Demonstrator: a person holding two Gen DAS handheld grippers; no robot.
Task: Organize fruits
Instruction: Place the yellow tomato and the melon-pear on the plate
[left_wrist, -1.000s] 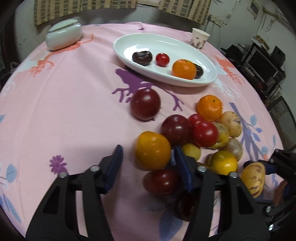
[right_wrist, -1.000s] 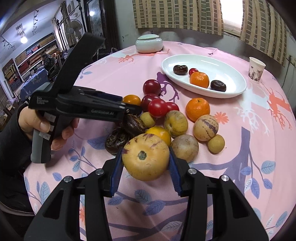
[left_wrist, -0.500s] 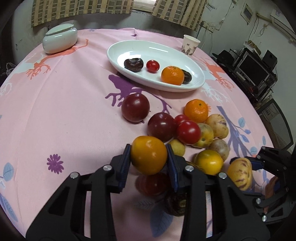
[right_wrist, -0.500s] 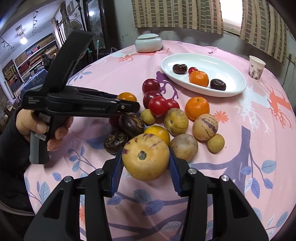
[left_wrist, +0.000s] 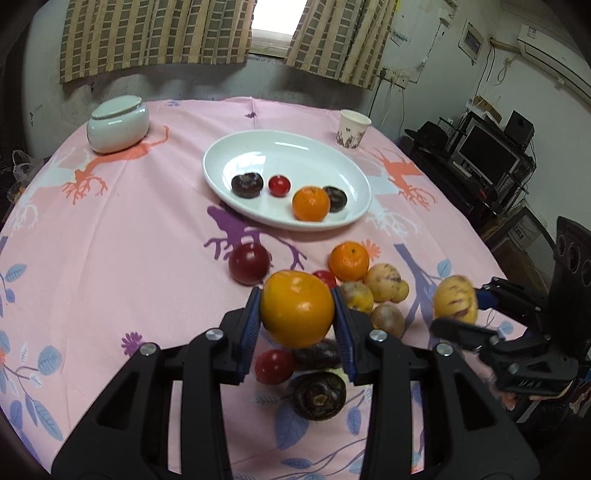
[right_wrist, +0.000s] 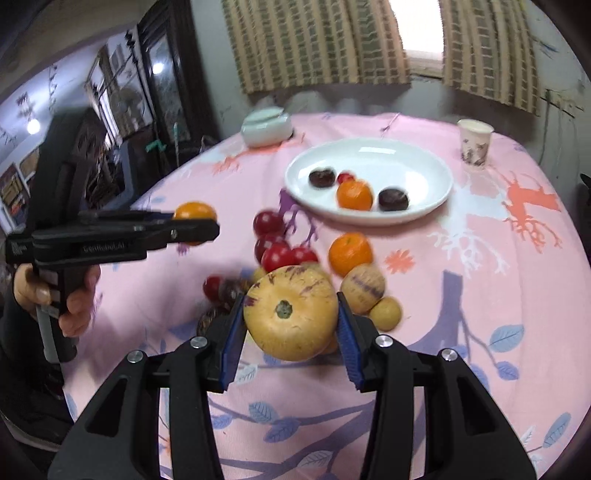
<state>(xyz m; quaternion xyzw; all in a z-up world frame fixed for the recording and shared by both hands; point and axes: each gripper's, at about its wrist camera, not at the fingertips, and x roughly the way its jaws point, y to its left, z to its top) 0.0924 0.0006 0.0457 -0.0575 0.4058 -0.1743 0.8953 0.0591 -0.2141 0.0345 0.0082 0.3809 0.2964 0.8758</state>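
My left gripper is shut on a yellow-orange tomato and holds it above the fruit pile. My right gripper is shut on a yellow pepino melon with purple streaks, also lifted off the cloth. A white oval plate at the far middle holds two dark fruits, a cherry tomato and an orange. Loose fruit lies below: a dark red tomato, an orange, pepino melons and a dark passion fruit. Each gripper also shows in the other's view, the left gripper and the right gripper.
A round table has a pink patterned cloth. A white lidded jar stands at the far left and a paper cup at the far right. Shelves and a monitor lie beyond the table's right edge.
My left gripper closed on the yellow-orange tomato and lifted it from the pile. Both grippers rose and tilted up, so the window and curtains came into view.
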